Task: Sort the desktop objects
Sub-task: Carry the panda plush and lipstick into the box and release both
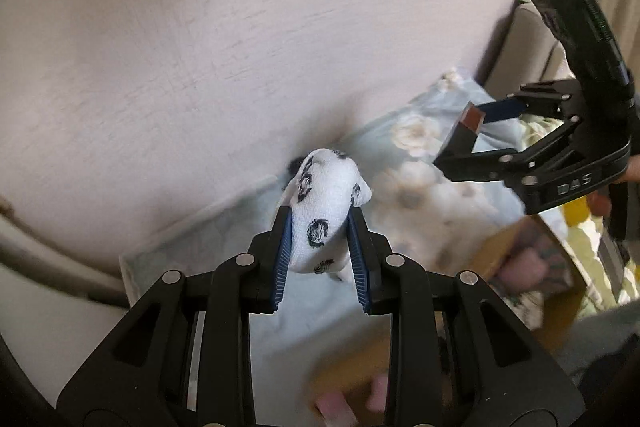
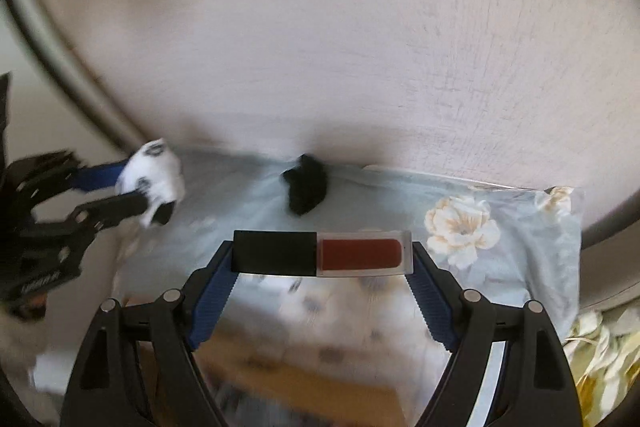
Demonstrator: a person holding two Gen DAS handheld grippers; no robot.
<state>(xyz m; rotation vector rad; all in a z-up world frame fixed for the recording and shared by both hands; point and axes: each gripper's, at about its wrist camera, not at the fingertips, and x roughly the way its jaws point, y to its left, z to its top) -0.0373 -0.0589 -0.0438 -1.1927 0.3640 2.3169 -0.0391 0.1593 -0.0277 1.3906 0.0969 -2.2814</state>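
Left claw: nearly closed, clamped on a white sock with dark print, held above the floral cloth.
Right claw: spread wide, gripping a lipstick tube end to end, above the floral cloth.
Black item: lying at the cloth's far edge, against the pale wall.
Cardboard box: beside the cloth; contents blurred.

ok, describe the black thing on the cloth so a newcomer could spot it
Find the floral cloth spread below the pale wall. At the cloth's far edge, against the wall, lies a small crumpled black lump. It is the only loose item there; the white sock and lipstick are held in jaws.
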